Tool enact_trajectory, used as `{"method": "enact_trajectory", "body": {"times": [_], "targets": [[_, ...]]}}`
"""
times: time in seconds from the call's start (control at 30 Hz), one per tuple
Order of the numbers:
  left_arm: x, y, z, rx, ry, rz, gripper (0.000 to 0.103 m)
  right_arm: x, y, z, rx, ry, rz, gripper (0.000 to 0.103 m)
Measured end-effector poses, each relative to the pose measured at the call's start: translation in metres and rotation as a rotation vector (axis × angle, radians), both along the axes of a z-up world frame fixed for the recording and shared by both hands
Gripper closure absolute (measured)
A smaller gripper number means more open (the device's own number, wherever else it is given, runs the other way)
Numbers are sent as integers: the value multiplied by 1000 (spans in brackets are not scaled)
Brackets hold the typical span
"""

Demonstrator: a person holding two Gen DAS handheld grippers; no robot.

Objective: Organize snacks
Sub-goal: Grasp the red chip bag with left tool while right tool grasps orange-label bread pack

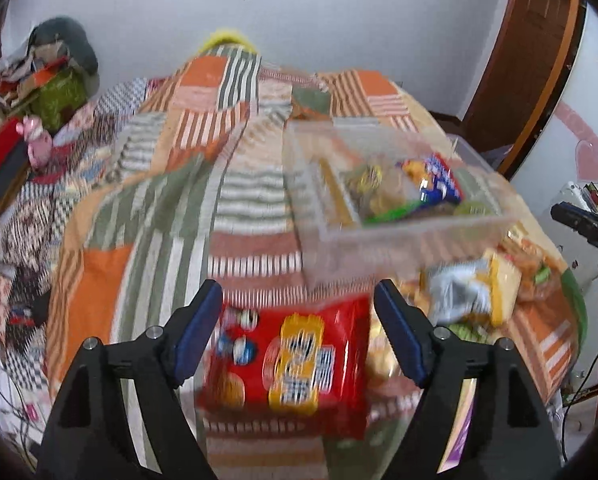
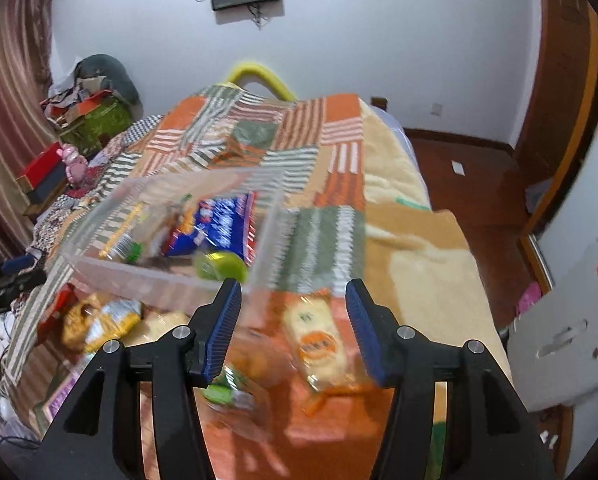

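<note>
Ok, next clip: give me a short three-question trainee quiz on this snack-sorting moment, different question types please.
1. True or false: the left claw is clamped shut on the red snack bag.
2. Multiple choice: where does the blue snack packet lie? A) on the floor B) inside the clear plastic bin C) between the right claw's pads.
3. Fill in: the pale cracker packet seen between the right claw's pads lies on the patchwork ____.

Key
1. False: the pads stand apart on either side of the bag, not pressing it.
2. B.
3. Blanket; the packet is outside the bin, and that claw is open too.
</note>
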State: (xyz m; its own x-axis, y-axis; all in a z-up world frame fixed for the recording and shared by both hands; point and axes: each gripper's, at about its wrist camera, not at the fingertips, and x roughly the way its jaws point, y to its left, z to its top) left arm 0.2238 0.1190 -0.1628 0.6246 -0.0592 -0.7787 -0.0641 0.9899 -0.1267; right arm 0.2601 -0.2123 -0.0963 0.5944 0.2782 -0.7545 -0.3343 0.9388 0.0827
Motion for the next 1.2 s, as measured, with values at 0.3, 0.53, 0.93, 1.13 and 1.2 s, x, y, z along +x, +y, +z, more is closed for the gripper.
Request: {"method": "enact_trajectory", "body": {"times": [0.3, 0.53, 0.93, 1.13, 1.2], "targets": [[-27, -11, -30, -11, 68, -5, 14, -2, -14, -28, -7, 83, -24, 48], [-20, -9, -54, 35, 107, 37, 12, 3, -12, -41, -24, 116, -3, 41], [-9, -7, -54, 111, 16, 49, 42, 25, -13, -64, 16, 218, 2, 42], [-9, -16, -44, 159, -29, 23, 68, 19, -8, -63, -35, 218, 43, 71], [-11, -16, -40, 161, -40, 25, 72, 18, -7, -63, -55, 213, 54, 71]]}}
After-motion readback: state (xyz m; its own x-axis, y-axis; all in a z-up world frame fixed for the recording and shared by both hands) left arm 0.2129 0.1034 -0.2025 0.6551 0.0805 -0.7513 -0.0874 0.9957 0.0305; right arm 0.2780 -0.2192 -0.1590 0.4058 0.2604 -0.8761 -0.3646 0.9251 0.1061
